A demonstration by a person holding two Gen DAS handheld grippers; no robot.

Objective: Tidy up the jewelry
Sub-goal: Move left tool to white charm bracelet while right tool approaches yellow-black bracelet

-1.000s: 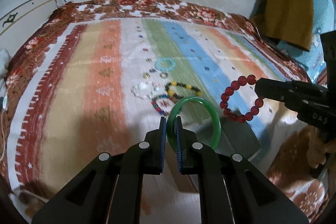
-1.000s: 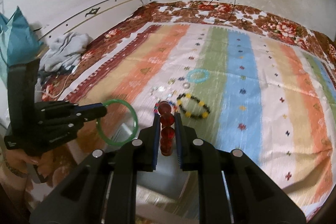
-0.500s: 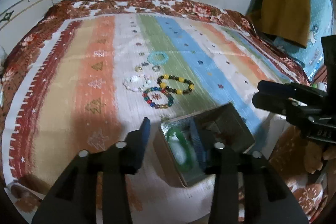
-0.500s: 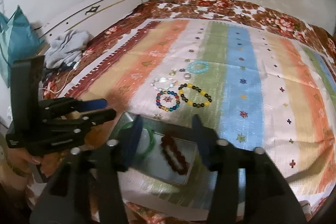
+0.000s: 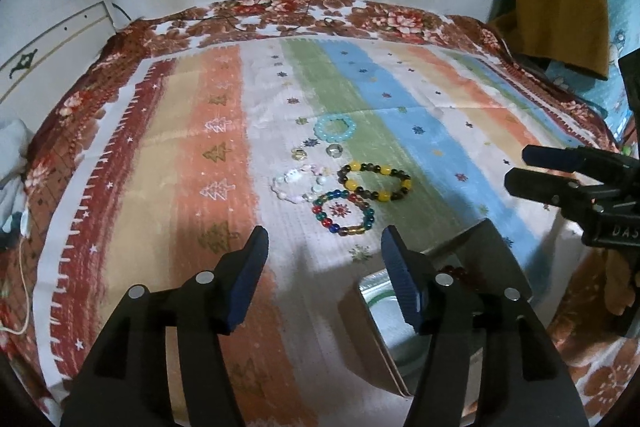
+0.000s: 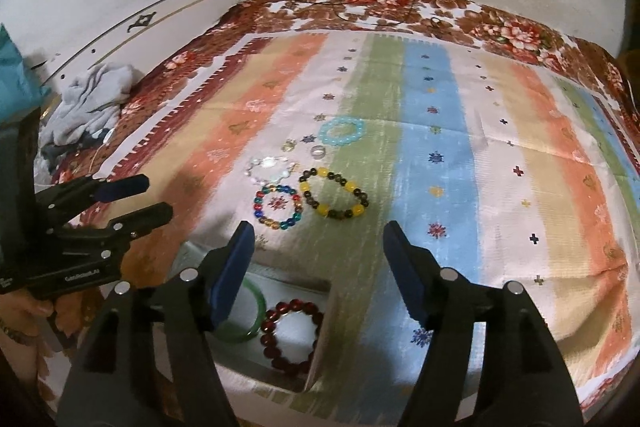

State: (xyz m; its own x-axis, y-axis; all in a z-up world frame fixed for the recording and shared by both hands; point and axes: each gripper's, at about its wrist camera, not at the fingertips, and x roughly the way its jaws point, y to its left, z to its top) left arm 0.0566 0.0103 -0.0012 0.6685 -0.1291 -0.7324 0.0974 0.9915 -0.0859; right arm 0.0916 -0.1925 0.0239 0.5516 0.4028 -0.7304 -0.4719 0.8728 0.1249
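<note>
Striped in orange, green and blue with small stars and trees, the bedspread [image 6: 440, 155] covers a bed against a white wall. At its near edge sits an open box [image 6: 320, 343], and inside lie the green bangle [image 6: 256, 311] and the dark red bead bracelet [image 6: 292, 335], side by side and touching. Just beyond the box, on the cloth, rest a multicoloured bead bracelet [image 6: 277, 207] and a yellow and dark bead bracelet [image 6: 334, 199], close together. Past them lie a clear white bracelet [image 6: 270, 167], two small rings [image 6: 317, 151] and a pale blue bracelet [image 6: 342, 131]. The right gripper [image 6: 318, 267] hangs above the box with its fingers spread wide, holding nothing. The left gripper [image 5: 324, 273] is likewise spread and empty, over the cloth beside the box. A grey heap of clothes [image 6: 88, 99] lies at the bed's left edge.
</note>
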